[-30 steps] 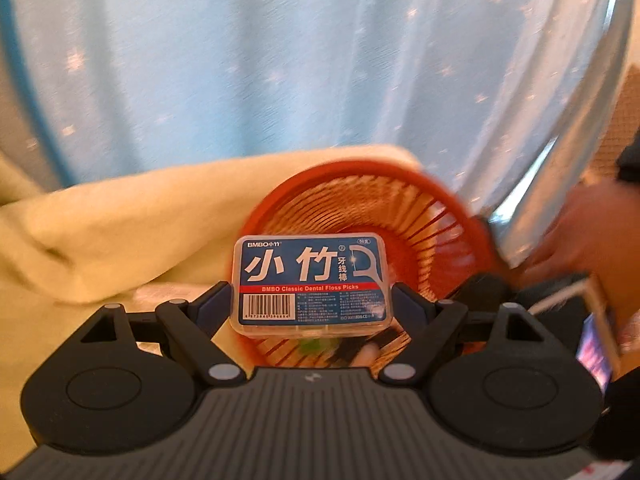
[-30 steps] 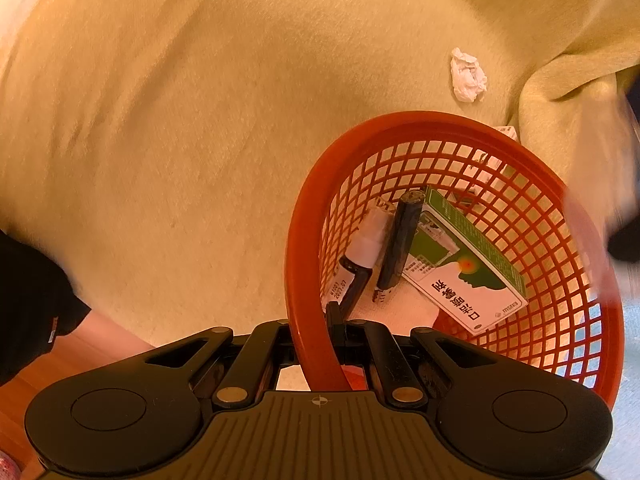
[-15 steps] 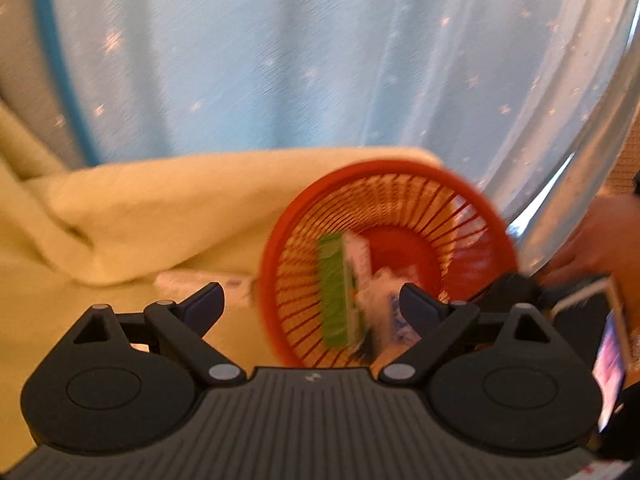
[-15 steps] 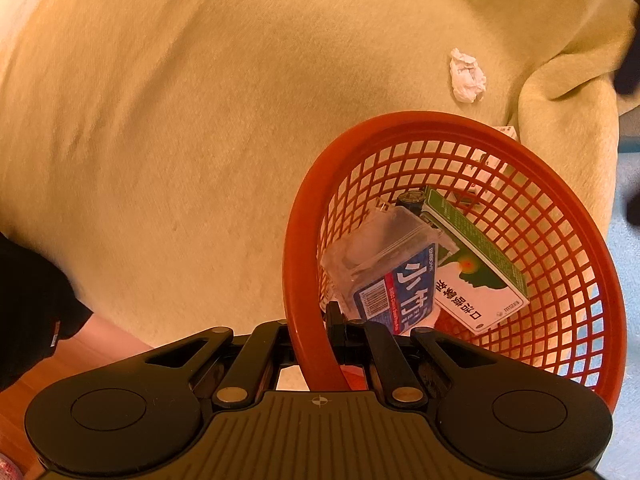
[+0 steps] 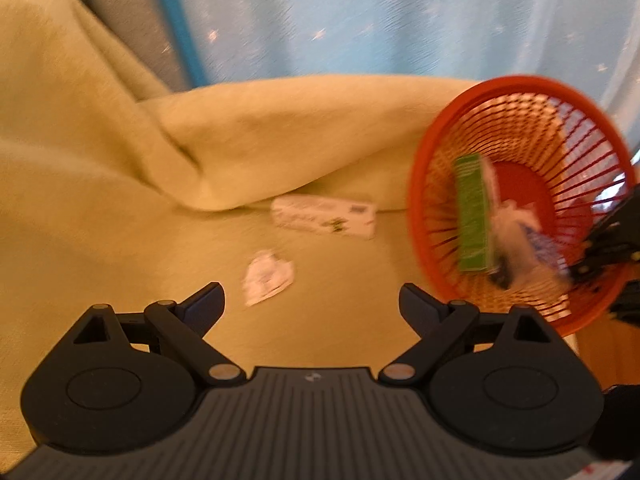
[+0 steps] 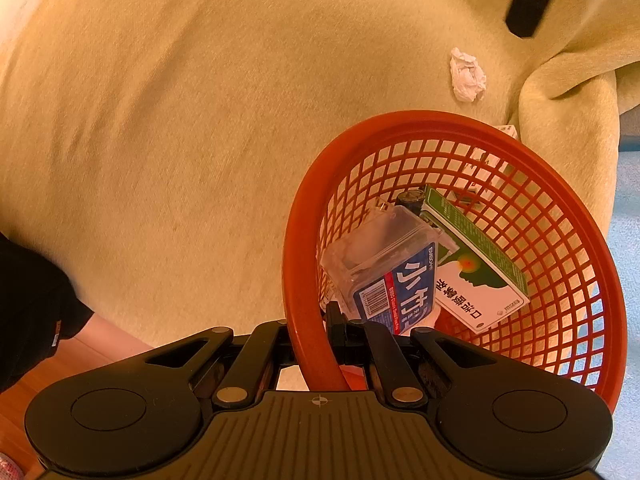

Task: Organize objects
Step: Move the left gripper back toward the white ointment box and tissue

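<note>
My right gripper [image 6: 312, 332] is shut on the rim of the red plastic basket [image 6: 568, 248], holding it tilted above the yellow blanket. Inside lie the blue-labelled floss pick box [image 6: 396, 280], a green and white medicine box [image 6: 476, 264] and a dark tube mostly hidden beneath them. In the left wrist view the basket [image 5: 424, 168] is at the right, with the green box [image 5: 472, 216] showing. My left gripper [image 5: 312, 304] is open and empty over the blanket, near a crumpled white paper [image 5: 268, 276] and a white carton [image 5: 324, 218].
A yellow blanket [image 6: 180, 120] covers the surface, bunched into a fold [image 5: 248, 144] at the back. A light blue curtain [image 5: 400, 16] hangs behind. The crumpled paper [image 6: 466, 74] lies beyond the basket. A dark sleeve [image 6: 32, 304] is at the lower left.
My left gripper opened and let the floss pick box fall into the basket, then swung left towards the paper and carton. The right gripper kept its hold on the basket.
</note>
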Demonstrator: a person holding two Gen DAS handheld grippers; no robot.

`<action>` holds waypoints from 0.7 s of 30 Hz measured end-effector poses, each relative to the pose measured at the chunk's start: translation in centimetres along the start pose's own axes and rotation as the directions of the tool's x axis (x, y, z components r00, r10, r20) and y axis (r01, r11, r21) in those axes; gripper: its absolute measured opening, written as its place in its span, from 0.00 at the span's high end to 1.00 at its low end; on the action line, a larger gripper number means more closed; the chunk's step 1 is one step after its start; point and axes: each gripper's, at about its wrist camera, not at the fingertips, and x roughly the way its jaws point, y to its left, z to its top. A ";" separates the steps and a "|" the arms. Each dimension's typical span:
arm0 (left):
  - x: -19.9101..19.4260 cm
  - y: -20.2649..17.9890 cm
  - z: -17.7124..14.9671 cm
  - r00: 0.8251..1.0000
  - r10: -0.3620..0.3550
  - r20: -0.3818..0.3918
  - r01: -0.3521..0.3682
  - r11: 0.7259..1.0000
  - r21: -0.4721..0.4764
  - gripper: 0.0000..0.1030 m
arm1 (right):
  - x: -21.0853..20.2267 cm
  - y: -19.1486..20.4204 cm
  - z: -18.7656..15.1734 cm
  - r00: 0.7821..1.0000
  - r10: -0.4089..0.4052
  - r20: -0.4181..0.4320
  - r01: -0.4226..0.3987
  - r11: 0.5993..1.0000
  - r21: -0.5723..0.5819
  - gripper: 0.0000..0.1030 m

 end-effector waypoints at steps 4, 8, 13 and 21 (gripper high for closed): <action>1.4 0.9 -0.4 0.999 0.032 -0.019 -0.032 0.999 0.012 0.13 | 0.0 -0.1 0.0 1.000 0.002 -0.001 -0.002 1.000 0.007 0.99; 3.2 1.7 -0.6 0.999 0.038 -0.035 -0.037 0.999 0.024 0.18 | -0.1 -0.3 0.0 1.000 0.006 -0.004 -0.005 1.000 0.013 0.99; 5.5 2.3 -0.5 0.997 0.044 -0.058 -0.040 0.997 0.059 0.21 | -0.3 -0.4 0.2 1.000 0.008 -0.011 -0.007 1.000 0.026 0.99; 8.7 3.0 -0.2 0.997 0.039 -0.061 -0.033 0.994 0.103 0.21 | -0.4 -0.8 0.4 1.000 0.019 -0.013 -0.018 0.998 0.060 0.99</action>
